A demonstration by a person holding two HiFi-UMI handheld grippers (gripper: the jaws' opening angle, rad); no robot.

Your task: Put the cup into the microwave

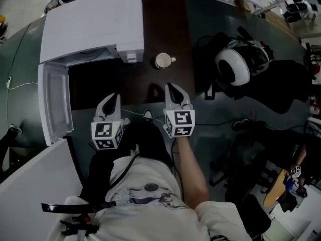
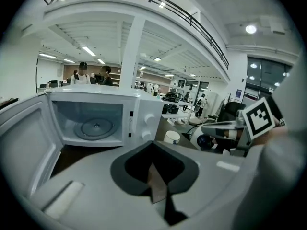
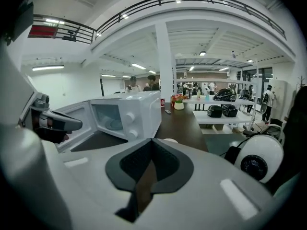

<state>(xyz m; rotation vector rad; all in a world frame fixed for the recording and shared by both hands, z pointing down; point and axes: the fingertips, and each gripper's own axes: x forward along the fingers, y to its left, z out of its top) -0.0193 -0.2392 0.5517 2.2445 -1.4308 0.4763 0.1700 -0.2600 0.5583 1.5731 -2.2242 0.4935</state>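
white cup (image 1: 163, 61) by the surface's (image 1: 168, 29) right edge looks light, rigid, slick, chippable; pinch its rim; left tongs (image 1: 116, 96) and right tongs (image 1: 170, 87) closed, empty.

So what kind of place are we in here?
Probably a large open-plan lab or office hall: a railed mezzanine overhead, rows of white tables, and the microwave on a dark work table.

White cup (image 1: 163, 61) stands upright beside open white microwave (image 1: 93, 26).
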